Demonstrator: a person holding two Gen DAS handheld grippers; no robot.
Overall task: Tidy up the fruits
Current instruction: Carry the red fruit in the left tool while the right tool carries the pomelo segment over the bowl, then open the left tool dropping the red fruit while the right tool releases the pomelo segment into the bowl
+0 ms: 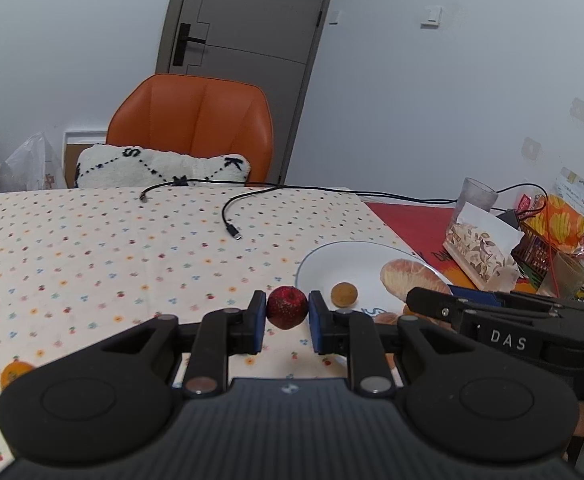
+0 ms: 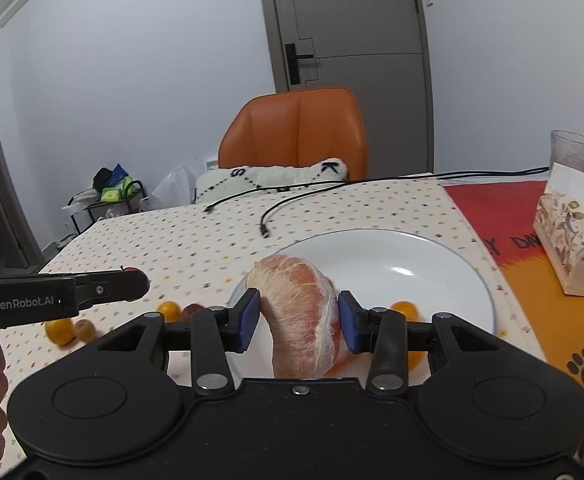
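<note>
My left gripper (image 1: 287, 312) is shut on a red strawberry (image 1: 287, 307) and holds it above the dotted tablecloth, just left of the white plate (image 1: 356, 258). A small brown fruit (image 1: 344, 294) lies on that plate. My right gripper (image 2: 298, 320) is shut on a peeled pomelo segment (image 2: 304, 312) over the near part of the plate (image 2: 404, 256); the segment also shows in the left wrist view (image 1: 412, 276). A small orange fruit (image 2: 404, 309) sits on the plate by the right finger. Small oranges (image 2: 58, 330) and a brown fruit (image 2: 85, 330) lie on the cloth at left.
Two black cables (image 1: 232, 216) lie across the far cloth. A tissue box (image 2: 572, 236), a glass (image 2: 572, 152) and snack packets (image 1: 564, 224) crowd the right side on the red mat. An orange chair (image 1: 192, 128) with a cushion stands behind the table. An orange (image 1: 12, 374) lies near left.
</note>
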